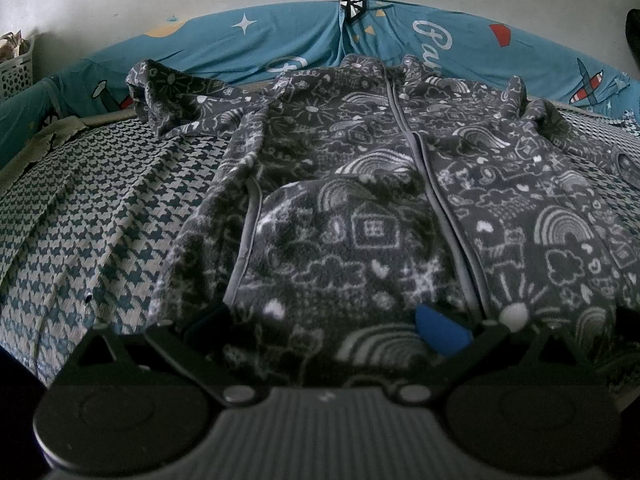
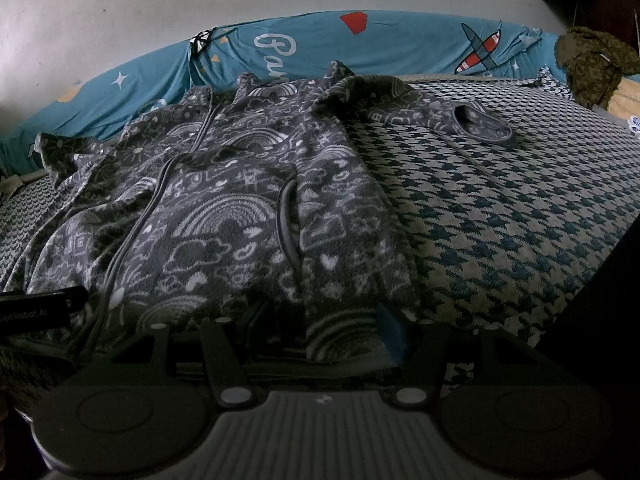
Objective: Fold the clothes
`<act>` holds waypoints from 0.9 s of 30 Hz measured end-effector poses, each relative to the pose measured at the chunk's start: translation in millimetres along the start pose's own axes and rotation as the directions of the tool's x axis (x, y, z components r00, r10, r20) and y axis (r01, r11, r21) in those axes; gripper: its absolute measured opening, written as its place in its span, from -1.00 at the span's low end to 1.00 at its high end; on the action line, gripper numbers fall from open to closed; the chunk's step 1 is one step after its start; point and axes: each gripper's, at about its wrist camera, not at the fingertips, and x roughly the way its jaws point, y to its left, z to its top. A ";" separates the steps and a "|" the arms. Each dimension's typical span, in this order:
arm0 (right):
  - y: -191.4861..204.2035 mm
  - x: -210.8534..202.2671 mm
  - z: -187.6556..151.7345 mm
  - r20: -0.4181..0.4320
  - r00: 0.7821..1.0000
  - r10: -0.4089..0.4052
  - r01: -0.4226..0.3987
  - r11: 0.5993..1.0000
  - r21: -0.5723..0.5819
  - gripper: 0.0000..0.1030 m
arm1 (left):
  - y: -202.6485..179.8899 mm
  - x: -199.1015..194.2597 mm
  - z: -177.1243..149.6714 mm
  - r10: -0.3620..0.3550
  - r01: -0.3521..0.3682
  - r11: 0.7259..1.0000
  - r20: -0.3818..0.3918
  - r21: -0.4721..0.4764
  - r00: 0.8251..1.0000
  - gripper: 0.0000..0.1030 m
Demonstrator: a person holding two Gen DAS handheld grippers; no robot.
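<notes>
A grey fleece jacket (image 1: 340, 184) printed with white doodles lies front-up, zipped, on a houndstooth bed cover (image 1: 100, 220). Its bottom hem is nearest to me. My left gripper (image 1: 324, 326) stands open at the hem's left half, its blue pad (image 1: 440, 332) and dark finger wide apart with fabric between them. My right gripper (image 2: 324, 328) is open over the jacket (image 2: 240, 208) at the hem's right corner, fleece lying between its fingers. One sleeve (image 1: 160, 92) is crumpled at the far left. The other sleeve's cuff (image 2: 484, 124) rests out to the right.
Teal cartoon-print bedding (image 1: 300, 36) runs along the white wall behind the jacket. A white basket (image 1: 16, 68) stands at the far left. An olive-green cloth heap (image 2: 592, 64) sits at the far right. The left gripper's black casing (image 2: 40, 306) shows beside my right one.
</notes>
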 end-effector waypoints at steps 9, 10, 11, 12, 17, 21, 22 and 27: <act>-0.5 -0.3 0.5 -0.004 1.000 0.004 -0.004 1.000 0.004 0.16 | -1.1 0.0 -0.3 0.006 -0.006 1.000 0.002 0.004 1.000 1.00; -0.4 -0.3 0.4 -0.004 1.000 0.005 -0.005 1.000 0.003 0.16 | -1.3 0.0 -0.4 0.007 -0.007 1.000 0.002 0.005 1.000 1.00; -0.5 -0.2 0.2 -0.004 1.000 0.006 -0.006 1.000 0.003 0.17 | -1.4 0.0 -0.5 0.007 -0.007 1.000 0.002 0.005 1.000 1.00; -1.0 -0.2 0.2 -0.005 1.000 0.010 -0.010 1.000 0.005 0.18 | -1.4 0.1 -0.4 0.007 -0.007 1.000 0.002 0.006 1.000 1.00; -4.0 -0.3 0.6 -0.010 0.999 0.032 -0.032 0.999 0.019 0.26 | -0.5 0.4 0.5 0.004 -0.004 1.000 -0.002 0.007 1.000 1.00; -3.6 -0.4 -0.2 -0.012 0.999 0.037 -0.037 0.999 0.010 0.30 | -1.1 0.6 0.4 0.007 -0.007 1.000 -0.001 0.010 1.000 1.00; -3.5 -0.6 -0.5 -0.013 0.999 0.038 -0.038 0.999 0.009 0.30 | -1.2 0.7 0.3 0.007 -0.007 1.000 -0.001 0.011 1.000 1.00; -3.6 -1.3 -1.1 -0.024 0.999 0.047 -0.047 0.999 0.011 0.39 | -1.1 -0.1 -0.6 0.006 -0.006 1.000 0.002 0.016 1.000 1.00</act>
